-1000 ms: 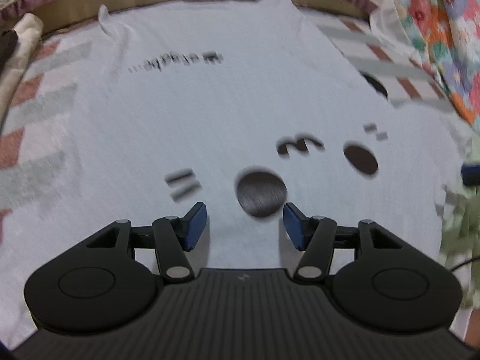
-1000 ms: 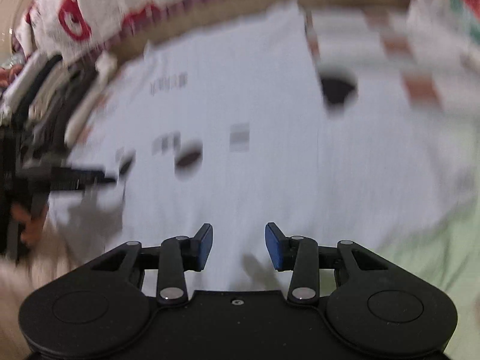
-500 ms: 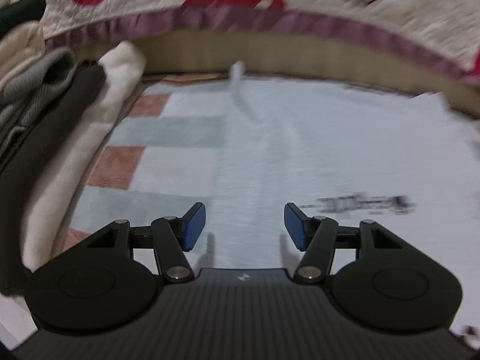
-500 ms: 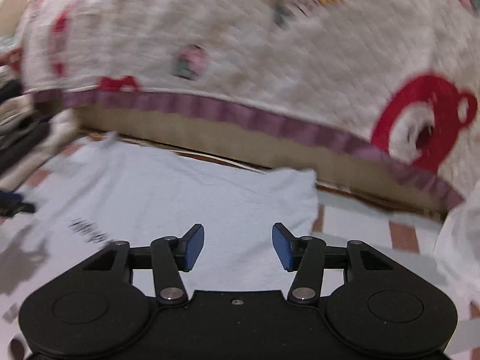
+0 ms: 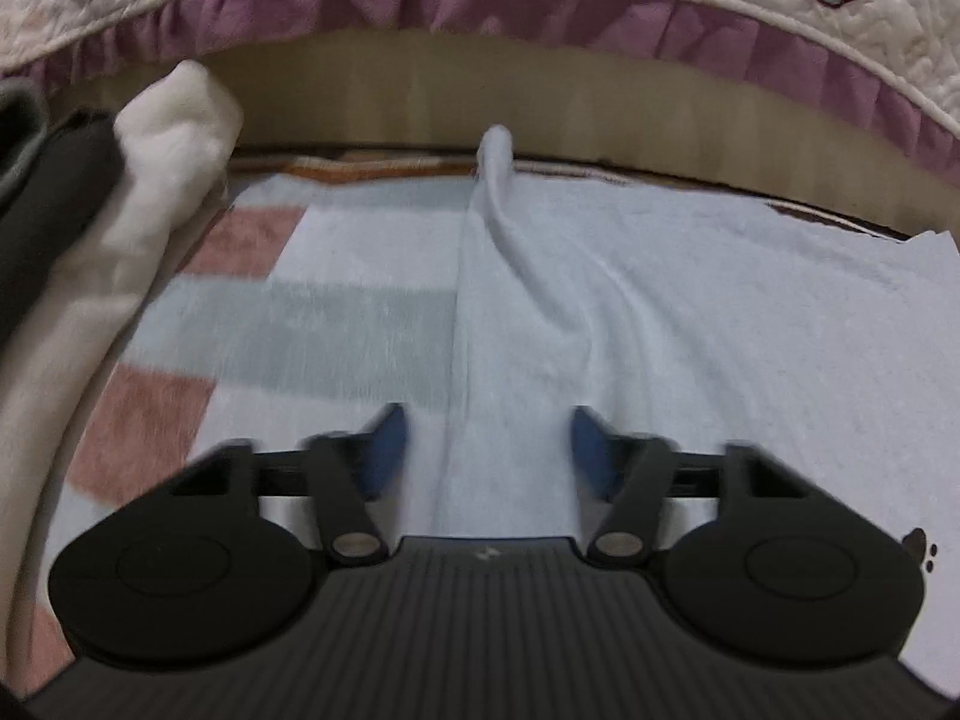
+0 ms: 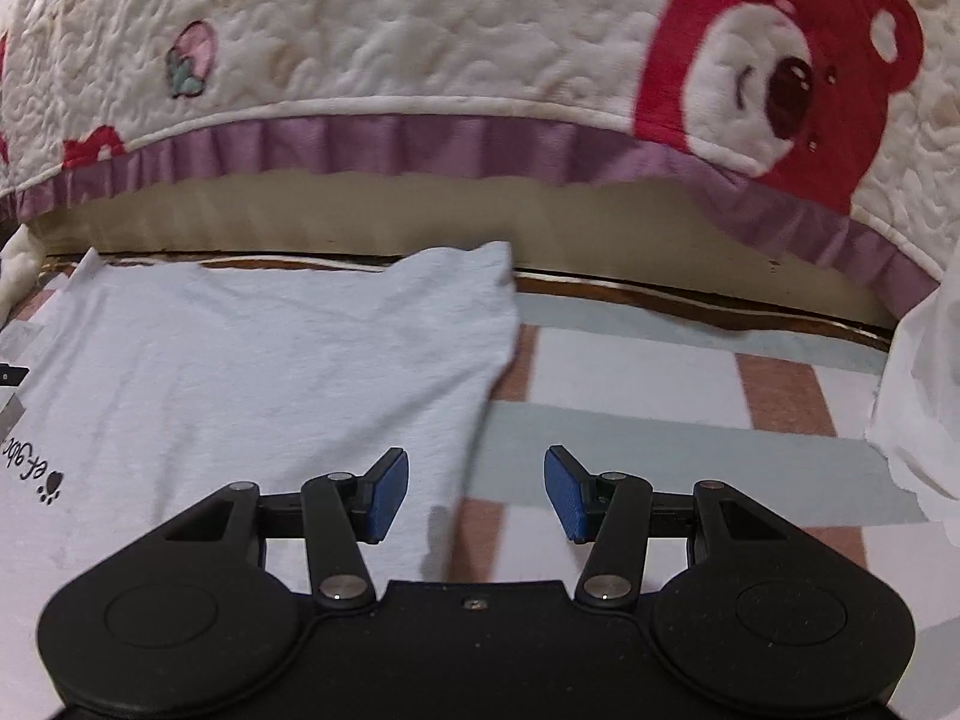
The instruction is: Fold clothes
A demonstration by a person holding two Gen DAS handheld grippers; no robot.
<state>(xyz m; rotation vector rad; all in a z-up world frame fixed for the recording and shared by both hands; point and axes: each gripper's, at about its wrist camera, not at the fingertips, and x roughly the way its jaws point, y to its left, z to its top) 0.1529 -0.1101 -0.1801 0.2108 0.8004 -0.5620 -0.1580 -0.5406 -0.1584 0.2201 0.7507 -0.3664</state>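
At the bottom of the left wrist view, the left gripper (image 5: 485,450) stands with its jaws spread wide and nothing between them, low over the pale blue T-shirt (image 5: 690,324). The shirt lies flat on a checked blanket (image 5: 336,336) of pink, grey and white squares, its left edge running up the middle of the frame to a raised point of fabric at upper centre. Folded clothes (image 5: 150,192), cream and dark, are piled along the left edge.

In the right wrist view, the right gripper (image 6: 477,492) is likewise spread and empty, straddling the shirt's right edge at lower centre, one blue pad over the shirt and the other over the blanket. Beyond, across the top of both frames, hangs a quilted bedcover (image 6: 420,42) with a purple frill and a red bear.
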